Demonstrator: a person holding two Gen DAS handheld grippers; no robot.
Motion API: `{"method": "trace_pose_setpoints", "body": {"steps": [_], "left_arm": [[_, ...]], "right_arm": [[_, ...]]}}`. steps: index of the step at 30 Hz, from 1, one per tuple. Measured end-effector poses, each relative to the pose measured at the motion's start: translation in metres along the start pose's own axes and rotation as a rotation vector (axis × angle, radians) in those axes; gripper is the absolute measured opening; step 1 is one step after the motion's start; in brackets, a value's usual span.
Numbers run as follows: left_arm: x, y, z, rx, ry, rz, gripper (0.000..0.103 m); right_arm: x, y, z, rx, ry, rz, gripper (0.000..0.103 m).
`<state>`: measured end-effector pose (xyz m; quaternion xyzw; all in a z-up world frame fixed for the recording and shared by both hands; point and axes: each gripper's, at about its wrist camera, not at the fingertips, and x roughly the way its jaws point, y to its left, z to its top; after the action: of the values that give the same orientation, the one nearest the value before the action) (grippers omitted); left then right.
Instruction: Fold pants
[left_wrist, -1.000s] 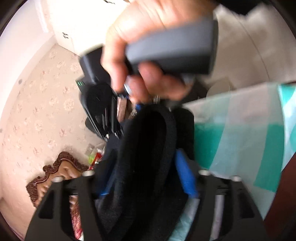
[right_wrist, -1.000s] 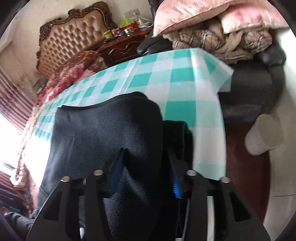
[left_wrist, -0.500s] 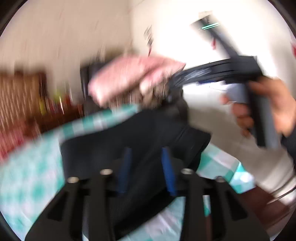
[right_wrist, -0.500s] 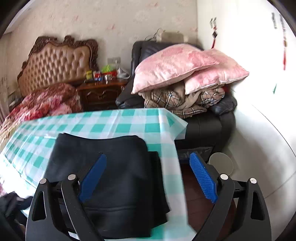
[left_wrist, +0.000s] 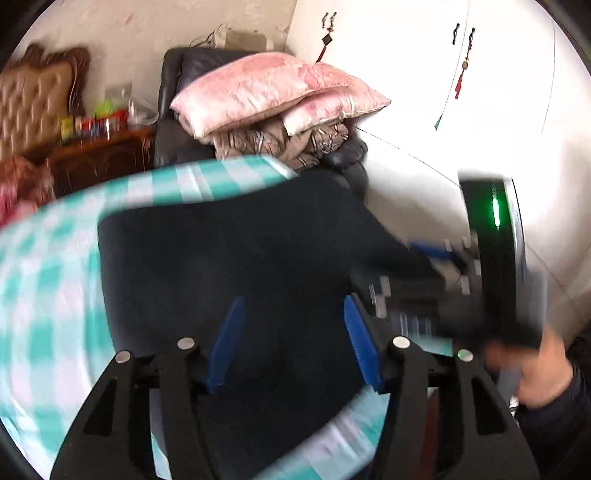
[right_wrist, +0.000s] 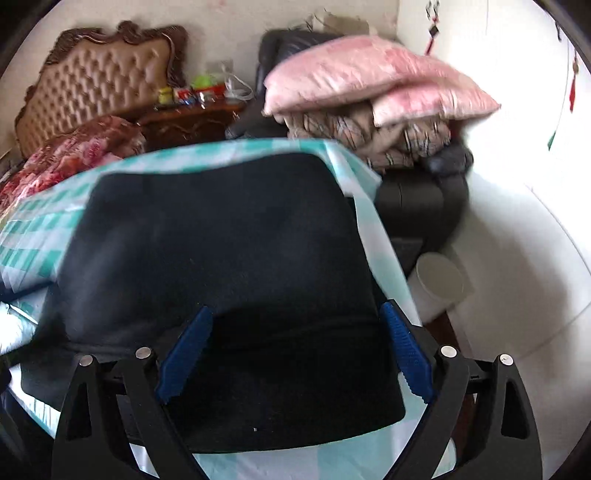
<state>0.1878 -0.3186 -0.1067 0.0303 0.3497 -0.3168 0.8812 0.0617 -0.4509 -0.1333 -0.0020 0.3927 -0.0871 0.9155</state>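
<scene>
We saw the dark pants (right_wrist: 221, 258) lying folded on the teal-checked tablecloth (right_wrist: 33, 236), their right edge close to the cloth's drop-off. Our left gripper (left_wrist: 291, 339) hung above them with jaws apart, holding nothing; our right gripper (right_wrist: 295, 354) likewise stood spread wide and empty. Bare cloth lay to the left; the armchair (right_wrist: 424, 199) stood beyond the far corner.

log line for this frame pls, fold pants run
stage: fold done, release | left gripper: open, above pants | right gripper: open, above pants | pants: folded on checked tablecloth
</scene>
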Motion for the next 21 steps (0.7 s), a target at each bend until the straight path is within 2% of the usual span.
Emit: {"method": "trace_pose_setpoints", "body": {"steps": [3,5,6,7,9,12,15,18,21], "left_arm": [[0.024,0.003,0.043,0.031,-0.003,-0.012,0.057],[0.049,0.007,0.068,0.037,0.024,-0.033,0.047],[0.062,0.007,0.078,0.042,0.042,-0.043,0.036],[0.079,0.007,0.088,0.050,0.069,-0.062,0.026],[0.114,0.002,0.104,0.062,0.125,-0.056,0.015],[0.155,-0.010,0.104,0.120,0.212,-0.056,0.012],[0.181,-0.011,0.094,0.108,0.279,-0.033,0.012],[0.181,-0.005,0.090,0.062,0.281,-0.053,0.012],[0.168,-0.002,0.090,0.044,0.246,-0.071,0.012]], "right_arm": [[0.007,-0.005,-0.006,0.038,0.031,0.013,0.092],[0.014,-0.016,-0.010,0.124,0.071,0.074,0.092],[0.016,-0.021,-0.011,0.146,0.078,0.087,0.093],[0.017,-0.020,-0.013,0.139,0.076,0.086,0.093],[0.015,-0.016,-0.012,0.118,0.077,0.068,0.093],[0.016,-0.016,-0.013,0.120,0.083,0.069,0.093],[0.015,-0.014,-0.015,0.121,0.079,0.058,0.093],[0.015,-0.014,-0.014,0.127,0.076,0.052,0.093],[0.017,-0.013,-0.012,0.123,0.075,0.051,0.093]]}}
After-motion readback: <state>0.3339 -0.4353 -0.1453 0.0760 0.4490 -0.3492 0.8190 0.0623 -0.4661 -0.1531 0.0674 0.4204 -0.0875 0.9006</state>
